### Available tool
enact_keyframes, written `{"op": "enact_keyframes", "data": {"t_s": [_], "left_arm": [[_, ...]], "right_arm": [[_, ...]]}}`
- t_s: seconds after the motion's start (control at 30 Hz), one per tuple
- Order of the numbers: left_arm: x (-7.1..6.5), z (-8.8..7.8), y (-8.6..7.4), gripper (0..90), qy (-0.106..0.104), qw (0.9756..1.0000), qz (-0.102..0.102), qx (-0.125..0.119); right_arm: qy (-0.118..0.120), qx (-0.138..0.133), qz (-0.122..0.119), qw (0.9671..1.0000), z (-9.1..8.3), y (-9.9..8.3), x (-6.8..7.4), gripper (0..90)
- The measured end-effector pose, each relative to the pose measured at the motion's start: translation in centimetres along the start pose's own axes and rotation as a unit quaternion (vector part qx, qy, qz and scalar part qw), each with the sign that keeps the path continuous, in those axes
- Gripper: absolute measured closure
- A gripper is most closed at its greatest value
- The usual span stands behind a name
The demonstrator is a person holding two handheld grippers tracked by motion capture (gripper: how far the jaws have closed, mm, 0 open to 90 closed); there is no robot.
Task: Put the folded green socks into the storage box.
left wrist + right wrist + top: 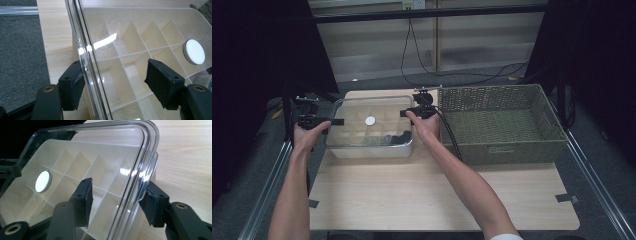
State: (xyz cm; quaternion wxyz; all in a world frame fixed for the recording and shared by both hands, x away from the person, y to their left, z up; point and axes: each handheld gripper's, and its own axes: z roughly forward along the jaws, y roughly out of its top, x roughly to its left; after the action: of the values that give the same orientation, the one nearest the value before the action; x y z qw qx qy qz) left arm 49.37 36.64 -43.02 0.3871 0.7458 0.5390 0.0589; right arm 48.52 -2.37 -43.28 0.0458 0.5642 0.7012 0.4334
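A clear plastic box [372, 149] with several compartments stands at the back left of the wooden table, under a clear lid [110, 40] that bears a white round disc [370, 120]. My left gripper [333, 121] straddles the lid's left rim. Its jaws stand wide in the left gripper view [116, 82]: the outer pad touches the rim [83, 57], the inner pad hangs free above the lid. My right gripper [404, 113] straddles the right rim [140, 177] the same way [117, 200], open, with its outer pad against the edge. The disc [42, 181] lies beyond its inner pad.
A green woven basket [512, 150] stands right beside the box, close behind my right hand. Dark small items [388, 139] lie in the box's front compartments. The table [437, 195] stretches bare toward the person. Black cables trail over the floor behind.
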Motion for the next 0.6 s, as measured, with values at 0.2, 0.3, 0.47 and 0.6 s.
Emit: {"op": "enact_keyframes", "data": {"t_s": [0.2,0.3,0.47,0.6], "left_arm": [[0.12,0.49,-0.09,30.4,0.002,1.0000,-0.006,0.003],[0.15,0.50,-0.14,30.3,0.003,1.0000,-0.002,0.006],[0.12,0.78,-0.20,29.9,0.006,0.9999,-0.002,0.008],[0.17,1.04,-0.30,29.1,0.001,0.9999,-0.007,0.010]], "right_arm": [[-0.014,-0.001,-0.008,0.9999,0.08,-0.03,0.13,44.3],[-0.019,-0.001,-0.010,0.9998,0.08,-0.11,0.23,43.2],[-0.028,0.005,-0.010,0.9995,0.26,-0.36,0.23,41.2],[-0.037,0.010,-0.010,0.9992,0.49,-0.64,0.06,39.6]]}}
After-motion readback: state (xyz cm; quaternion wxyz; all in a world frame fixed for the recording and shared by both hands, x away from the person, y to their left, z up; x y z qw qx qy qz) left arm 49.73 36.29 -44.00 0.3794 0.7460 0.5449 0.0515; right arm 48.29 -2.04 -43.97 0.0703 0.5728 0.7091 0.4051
